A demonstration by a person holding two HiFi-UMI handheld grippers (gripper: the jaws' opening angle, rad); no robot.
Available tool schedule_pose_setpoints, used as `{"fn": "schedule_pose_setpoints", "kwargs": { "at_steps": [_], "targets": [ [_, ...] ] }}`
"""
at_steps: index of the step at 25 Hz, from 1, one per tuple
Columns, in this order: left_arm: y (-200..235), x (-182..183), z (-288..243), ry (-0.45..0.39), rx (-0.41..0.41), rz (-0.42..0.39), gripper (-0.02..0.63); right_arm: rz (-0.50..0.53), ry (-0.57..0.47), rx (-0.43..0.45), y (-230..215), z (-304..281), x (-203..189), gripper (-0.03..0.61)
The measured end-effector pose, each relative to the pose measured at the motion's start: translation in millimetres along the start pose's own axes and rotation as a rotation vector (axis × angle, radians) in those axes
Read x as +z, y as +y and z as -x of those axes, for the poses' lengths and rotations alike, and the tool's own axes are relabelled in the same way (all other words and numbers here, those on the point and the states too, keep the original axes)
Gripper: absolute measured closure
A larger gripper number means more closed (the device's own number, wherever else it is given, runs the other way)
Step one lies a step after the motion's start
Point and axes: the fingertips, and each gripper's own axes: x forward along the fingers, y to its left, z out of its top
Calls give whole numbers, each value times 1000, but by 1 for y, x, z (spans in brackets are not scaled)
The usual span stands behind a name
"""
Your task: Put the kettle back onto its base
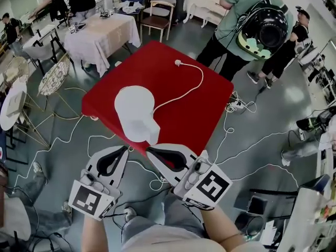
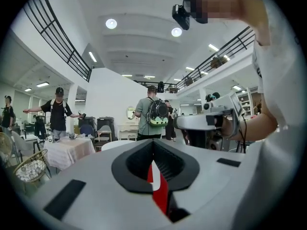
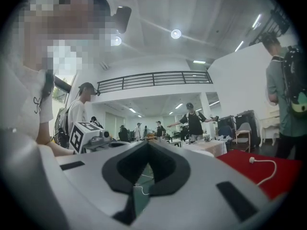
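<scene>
The white kettle (image 1: pixel 135 112) stands on the red table (image 1: pixel 184 109), toward its near left corner. A white cord (image 1: pixel 184 91) runs from the kettle to a loose plug (image 1: pixel 178 63) at the far side; the base itself is hidden from me. Both grippers hang just off the table's near edge, below the kettle and apart from it. My left gripper (image 1: pixel 126 149) (image 2: pixel 153 141) is shut with nothing between its jaws. My right gripper (image 1: pixel 149 151) (image 3: pixel 147 142) is also shut and empty. The right gripper view shows the red table (image 3: pixel 261 171) and the plug (image 3: pixel 251 160) at its right.
A person with a backpack (image 1: pixel 252 20) stands at the table's far right corner. A white-clothed table (image 1: pixel 102 33) and chairs (image 1: pixel 157 9) are behind on the left, with a wire chair (image 1: pixel 52 77). White cables (image 1: pixel 247 140) lie across the floor around the table.
</scene>
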Motion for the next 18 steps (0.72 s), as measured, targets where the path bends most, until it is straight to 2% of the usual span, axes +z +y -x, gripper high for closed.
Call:
{"fn": "schedule_pose_setpoints", "kwargs": {
  "at_steps": [5, 9, 18],
  "targets": [
    [-1, 7, 49, 22, -52, -36, 604, 0, -8, -46, 53, -20, -3, 571],
    [-2, 16, 80, 4, -93, -71, 604, 4, -27, -90, 83, -34, -2, 571],
    [-11, 32, 142, -16, -178, -78, 604, 19, -33, -185, 140, -43, -3, 571]
  ]
}}
